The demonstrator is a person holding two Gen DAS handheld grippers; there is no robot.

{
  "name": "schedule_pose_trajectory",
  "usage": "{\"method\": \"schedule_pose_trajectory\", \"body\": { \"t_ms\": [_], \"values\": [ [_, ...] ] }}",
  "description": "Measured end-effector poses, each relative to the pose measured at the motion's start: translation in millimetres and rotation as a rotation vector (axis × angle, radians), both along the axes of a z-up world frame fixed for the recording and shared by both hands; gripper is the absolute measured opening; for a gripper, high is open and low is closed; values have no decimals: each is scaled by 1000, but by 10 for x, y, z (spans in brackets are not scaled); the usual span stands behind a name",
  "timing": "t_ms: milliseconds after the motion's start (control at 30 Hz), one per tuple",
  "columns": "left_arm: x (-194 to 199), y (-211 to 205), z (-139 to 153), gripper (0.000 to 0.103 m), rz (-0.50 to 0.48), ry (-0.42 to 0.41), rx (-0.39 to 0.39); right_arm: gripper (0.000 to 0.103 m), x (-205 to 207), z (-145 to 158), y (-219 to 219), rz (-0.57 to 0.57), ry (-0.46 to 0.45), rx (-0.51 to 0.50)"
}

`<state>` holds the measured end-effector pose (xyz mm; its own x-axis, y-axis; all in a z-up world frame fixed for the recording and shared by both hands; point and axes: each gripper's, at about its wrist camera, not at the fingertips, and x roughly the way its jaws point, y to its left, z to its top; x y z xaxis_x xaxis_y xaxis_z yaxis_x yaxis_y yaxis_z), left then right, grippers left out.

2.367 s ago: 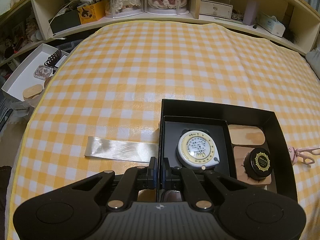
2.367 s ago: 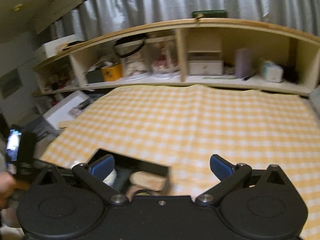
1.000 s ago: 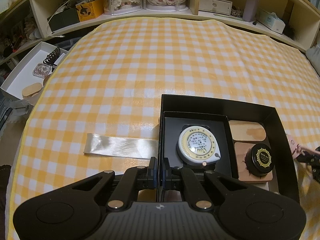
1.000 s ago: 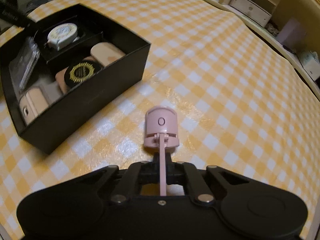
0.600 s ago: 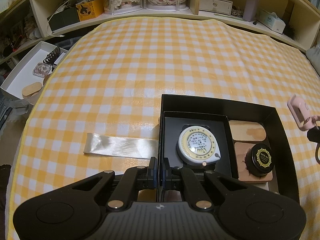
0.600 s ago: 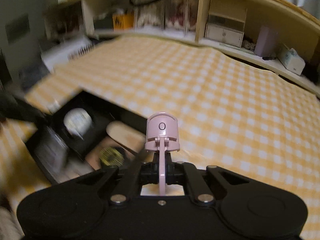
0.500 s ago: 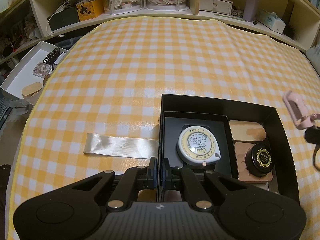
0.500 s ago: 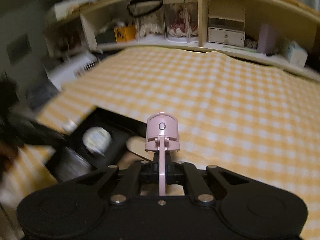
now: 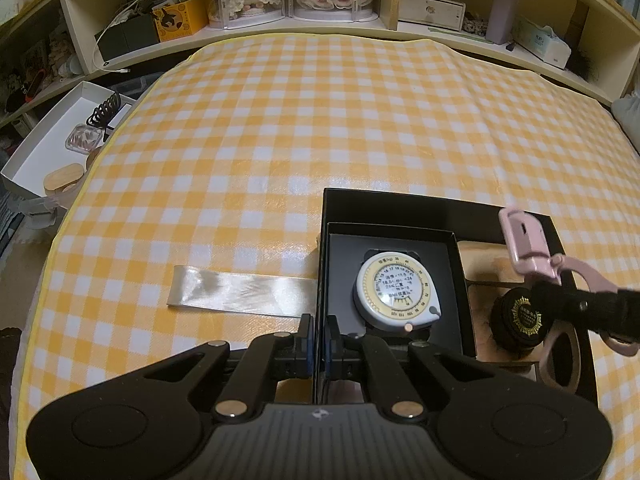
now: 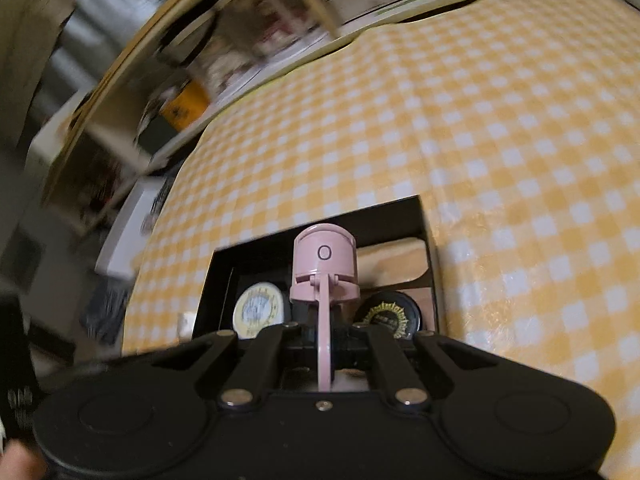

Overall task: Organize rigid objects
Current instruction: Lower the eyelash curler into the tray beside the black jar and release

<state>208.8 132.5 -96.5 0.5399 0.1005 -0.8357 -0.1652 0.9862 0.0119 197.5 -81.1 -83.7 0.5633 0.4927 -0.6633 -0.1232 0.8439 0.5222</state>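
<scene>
A black open box (image 9: pixel 404 205) sits on the yellow checked cloth. It holds a round white tape measure (image 9: pixel 397 291), a black round jar with a gold emblem (image 9: pixel 522 319) and wooden pieces (image 9: pixel 482 255). My left gripper (image 9: pixel 318 333) is shut on the box's left wall. My right gripper (image 10: pixel 325 332) is shut on the pink eyelash curler (image 10: pixel 323 266) by its handle. It holds the curler (image 9: pixel 524 242) above the box's right side, over the jar (image 10: pixel 387 314) and wooden pieces.
A silvery ribbon strip (image 9: pixel 240 291) lies left of the box. A white tray (image 9: pixel 52 148) with small items stands off the table's left edge. Shelves (image 9: pixel 320 0) with boxes and doll cases run along the far side.
My right gripper closed on the pink eyelash curler lying right of the box, lifted it and carried it left over the box. My left gripper has kept its hold on the box wall.
</scene>
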Motion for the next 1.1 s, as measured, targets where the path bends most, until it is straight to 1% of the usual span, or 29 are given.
{"method": "schedule_pose_trajectory", "body": {
  "t_ms": [67, 133, 200, 267, 333, 500, 667, 733, 800, 833, 867, 933, 1000, 1067, 1100],
  "values": [
    [11, 1, 4, 5, -1, 0, 1, 4, -40, -24, -3, -41, 0, 29],
    [11, 2, 5, 5, -1, 1, 2, 4, -22, -58, 6, -33, 26, 57],
    [9, 4, 5, 5, 0, 0, 1, 8, -15, -117, 29, -17, 69, 86],
    [13, 1, 6, 5, 0, 1, 1, 24, -53, -147, 60, -1, 102, 72],
    [9, 1, 4, 5, 0, 1, 2, 31, -104, -114, 87, 23, 95, 43],
    [4, 2, 5, 5, -1, 1, 1, 32, -131, -44, 79, 59, 97, 28],
    [14, 1, 7, 5, 0, 1, 1, 32, -164, -60, 52, 72, 113, -9],
    [15, -2, 9, 5, 0, 1, 1, 34, -175, -53, 60, 81, 109, -33],
    [16, -1, 9, 5, 0, 1, 1, 39, -195, -21, 78, 92, 89, -60],
    [16, -2, 9, 5, 0, 1, 2, 45, -208, 1, 85, 99, 77, -71],
    [17, -2, 9, 5, 0, 1, 1, 48, -223, 25, 91, 106, 66, -78],
    [13, -2, 8, 5, 0, 1, 2, 49, -259, 78, 92, 123, 43, -91],
    [7, -1, 7, 5, 0, 1, 2, 55, -276, 128, 93, 142, 25, -106],
    [19, -3, 11, 5, 0, 2, 2, 65, -304, 185, 92, 151, 6, -126],
    [18, -4, 11, 5, 0, 2, 2, 67, -322, 218, 91, 156, -5, -138]
  ]
}}
